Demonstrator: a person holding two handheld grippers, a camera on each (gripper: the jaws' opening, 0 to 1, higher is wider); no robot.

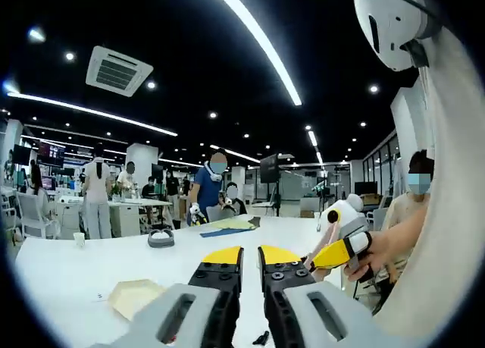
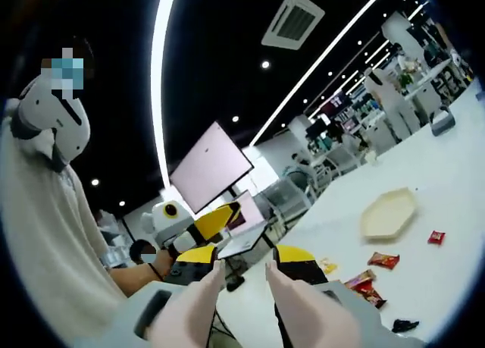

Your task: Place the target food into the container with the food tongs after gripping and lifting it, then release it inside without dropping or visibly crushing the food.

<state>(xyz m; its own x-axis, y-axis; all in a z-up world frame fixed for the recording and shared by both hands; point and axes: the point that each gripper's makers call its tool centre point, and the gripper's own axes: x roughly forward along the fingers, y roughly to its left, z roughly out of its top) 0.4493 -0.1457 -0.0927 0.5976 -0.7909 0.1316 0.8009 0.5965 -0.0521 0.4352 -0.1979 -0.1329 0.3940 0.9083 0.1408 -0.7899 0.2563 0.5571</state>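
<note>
Both the left gripper (image 1: 250, 258) and right gripper (image 2: 244, 258) stand spread and empty; the tongs need gripping before approaching the snack packets (image 2: 369, 276) and tray (image 2: 388, 214).

Honestly nothing here can be read. The red snack packets (image 2: 383, 260) lying on the white desk (image 2: 455, 181) in the right gripper view clearly have printing on them, but it's way too small and blurry to make out a brand or a single word. Same deal with the big screen (image 2: 211, 166) standing behind the desk: it's just a blank pale pinkish panel, no letters. In the left gripper view the wall monitors (image 1: 51, 152) far back on the left glow with something, but it's only smudges of colour. No numbers, signs or labels legible on anything else either.
</note>
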